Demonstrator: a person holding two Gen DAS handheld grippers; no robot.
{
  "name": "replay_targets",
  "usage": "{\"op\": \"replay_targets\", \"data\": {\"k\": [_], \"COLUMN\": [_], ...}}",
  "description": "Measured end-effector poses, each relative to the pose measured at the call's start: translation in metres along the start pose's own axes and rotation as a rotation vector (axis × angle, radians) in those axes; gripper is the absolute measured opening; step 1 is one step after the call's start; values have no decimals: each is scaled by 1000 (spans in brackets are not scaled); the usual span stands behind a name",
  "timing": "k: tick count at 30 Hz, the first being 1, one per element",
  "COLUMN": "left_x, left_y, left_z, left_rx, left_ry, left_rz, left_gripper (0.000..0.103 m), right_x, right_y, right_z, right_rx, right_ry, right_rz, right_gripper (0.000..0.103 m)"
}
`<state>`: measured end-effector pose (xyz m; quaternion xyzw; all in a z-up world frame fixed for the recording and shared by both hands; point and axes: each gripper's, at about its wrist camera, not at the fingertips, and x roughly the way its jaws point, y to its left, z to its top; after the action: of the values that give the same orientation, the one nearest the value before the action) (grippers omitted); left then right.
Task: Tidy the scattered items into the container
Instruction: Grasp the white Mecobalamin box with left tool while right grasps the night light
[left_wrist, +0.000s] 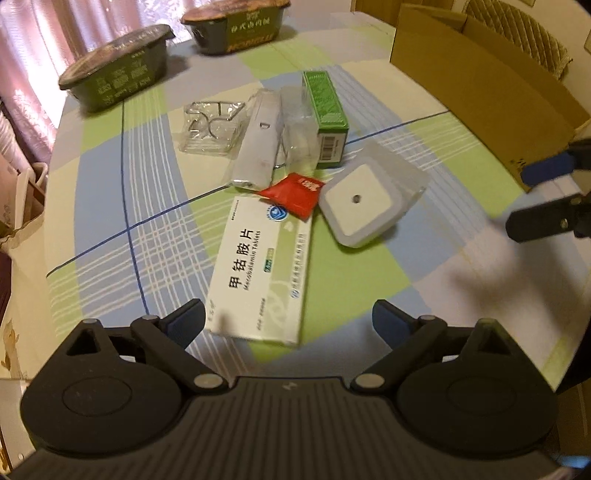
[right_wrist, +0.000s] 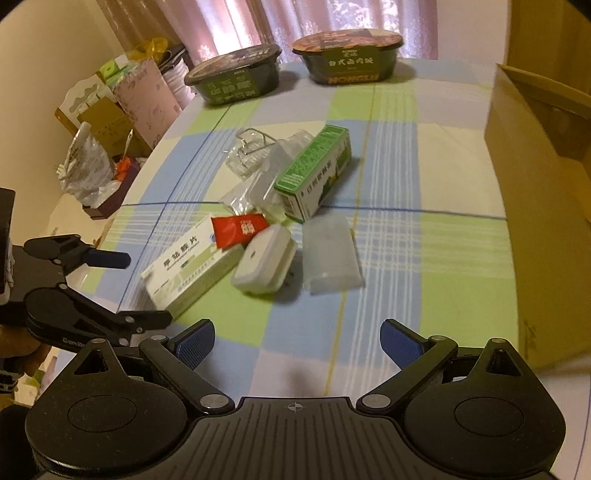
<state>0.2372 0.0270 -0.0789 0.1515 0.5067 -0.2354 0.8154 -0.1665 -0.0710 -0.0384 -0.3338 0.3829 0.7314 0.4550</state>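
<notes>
Both tools were matte black plastic. The left gripper (left_wrist: 288, 321) had two angled fingers faced with blue ribbed pads (left_wrist: 186, 321), silver pivot screws at the linkage joints, triangular cut-outs, and round discs either side of a ribbed grey central plate. The right gripper (right_wrist: 297, 341) matched it, with a small crosshair mark on its plate.

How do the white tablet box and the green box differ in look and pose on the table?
The white tablet box is wide, flat and pale, with large dark lettering on its top face; the green box is narrower, squarer in section and vivid green with a barcode on its white end. A red sachet overlaps the white tablet box's far end, while the green box lies against clear plastic packaging. Both are cartons lying flat on the checked tablecloth, ungrasped.
</notes>
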Motion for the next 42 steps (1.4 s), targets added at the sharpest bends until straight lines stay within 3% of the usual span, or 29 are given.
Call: {"op": "replay_targets", "data": {"k": [4, 6, 10, 13, 26, 31, 32, 33, 34, 37, 38, 42], "left_x": [18, 26, 38, 46, 27, 23, 22, 22, 22, 22, 21, 20], "left_y": [11, 16, 20, 21, 40, 40, 40, 41, 41, 42, 42, 42], "left_z": [7, 13, 23, 28, -4, -12, -13, -13, -14, -15, -16, -17], "left_rx": [4, 5, 30, 43, -104, -133, -137, -144, -149, -155, -155, -149], "left_ry": [9, 12, 25, 49, 54, 33, 29, 24, 21, 14, 12, 9], "left_rz": [-16, -23, -41, -45, -30, -40, -45, -48, -50, -55, -56, -73], "left_gripper": [89, 80, 77, 67, 66, 66, 66, 66, 66, 66, 67, 66], "right_x": [16, 22, 33, 40, 75, 98, 103, 108, 114, 126, 127, 121], "right_y": [0, 0, 3, 7, 41, 58, 62, 64, 65, 68, 69, 67], "right_z": [7, 8, 11, 15, 39, 41, 40, 39, 38, 34, 33, 27], "right_rx": [-2, -3, -31, -41, -86, -184, -215, -242, -265, -319, -338, -411], "right_ry": [5, 13, 26, 32, 10, 36, 39, 44, 57, 71, 74, 83], "right_rz": [3, 2, -2, 3, -40, -118, -143, -161, -175, -219, -225, -178], "right_gripper": [101, 101, 101, 101, 100, 100, 98, 85, 79, 78, 73, 69]}}
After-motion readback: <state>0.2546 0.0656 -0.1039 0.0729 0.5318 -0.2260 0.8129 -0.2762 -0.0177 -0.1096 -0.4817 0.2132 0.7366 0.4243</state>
